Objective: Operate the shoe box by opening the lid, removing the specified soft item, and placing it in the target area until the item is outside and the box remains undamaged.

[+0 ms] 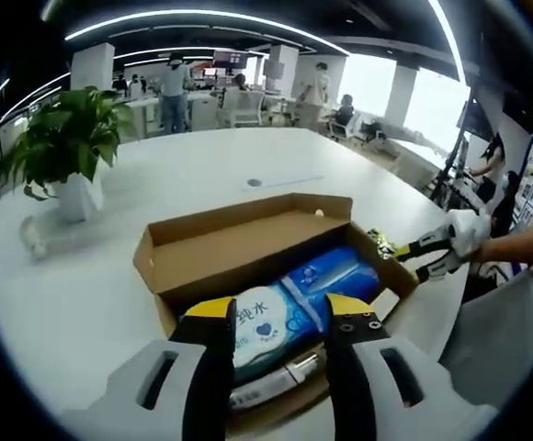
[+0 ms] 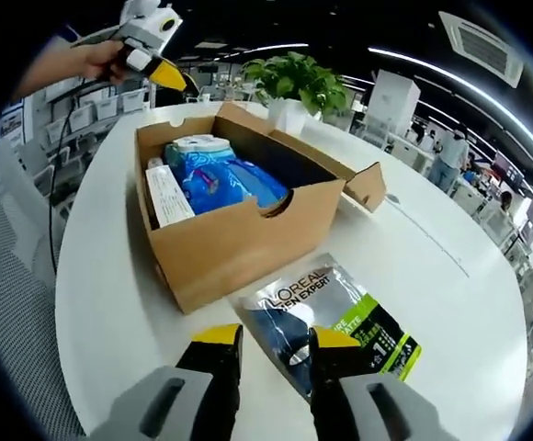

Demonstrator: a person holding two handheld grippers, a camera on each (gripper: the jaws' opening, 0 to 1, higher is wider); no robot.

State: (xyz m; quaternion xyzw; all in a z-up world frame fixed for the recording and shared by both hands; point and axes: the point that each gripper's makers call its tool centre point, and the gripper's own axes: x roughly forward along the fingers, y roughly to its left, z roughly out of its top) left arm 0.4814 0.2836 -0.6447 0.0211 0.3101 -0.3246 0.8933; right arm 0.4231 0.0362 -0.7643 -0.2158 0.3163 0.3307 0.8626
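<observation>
Right now the shoe box [image 2: 239,230] stands open on the white table [image 2: 450,285], its lid folded back toward the potted plant [image 2: 296,84] near the table's far edge. Inside the box lies a blue-and-white wipes pack [image 2: 213,175], with a long white carton [image 2: 168,195] beside it against one wall. In the left gripper view the same wipes pack [image 1: 294,303] lies lengthwise in the box [image 1: 248,248], and the plant [image 1: 69,138] stands toward the table's left edge.

Outside the box, a dark sachet with a green corner [image 2: 335,322] lies flat on the table just beside the box's near wall. The right gripper [image 2: 274,354] hovers right over it, jaws parted with the sachet's near edge between them, gripping nothing as far as can be seen. In the left gripper view that gripper [image 1: 412,255] shows by the box's right corner, in a person's hand.

The left gripper [image 1: 279,317] hangs above the near end of the box, jaws released and apart over the wipes pack. It also appears in the right gripper view [image 2: 161,62], held up beyond the far end of the box.
</observation>
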